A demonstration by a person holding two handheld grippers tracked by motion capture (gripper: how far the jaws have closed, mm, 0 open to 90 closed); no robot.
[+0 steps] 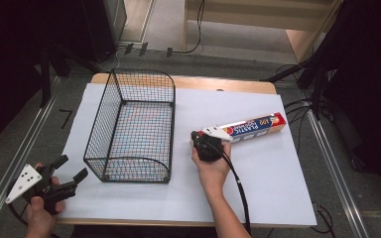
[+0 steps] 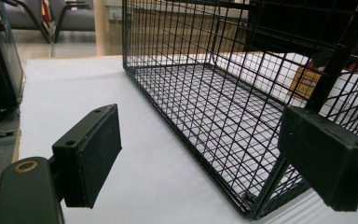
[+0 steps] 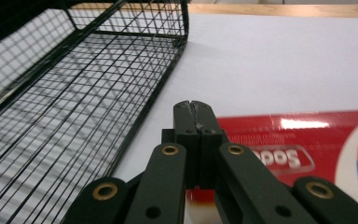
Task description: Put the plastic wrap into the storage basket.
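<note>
Wrap box (image 1: 254, 126) right of centre: light, stiff, slick; we'd pinch across its near end. Right hand-held gripper (image 1: 203, 140) pressed together over it, left hand-held gripper (image 1: 72, 174) spread.

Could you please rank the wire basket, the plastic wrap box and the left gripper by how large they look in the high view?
1. Wire basket, clearly the largest.
2. Plastic wrap box and left gripper: they look about alike; the gripper is nearer the camera and the right gripper hides the box's end, so I won't rank them.
</note>
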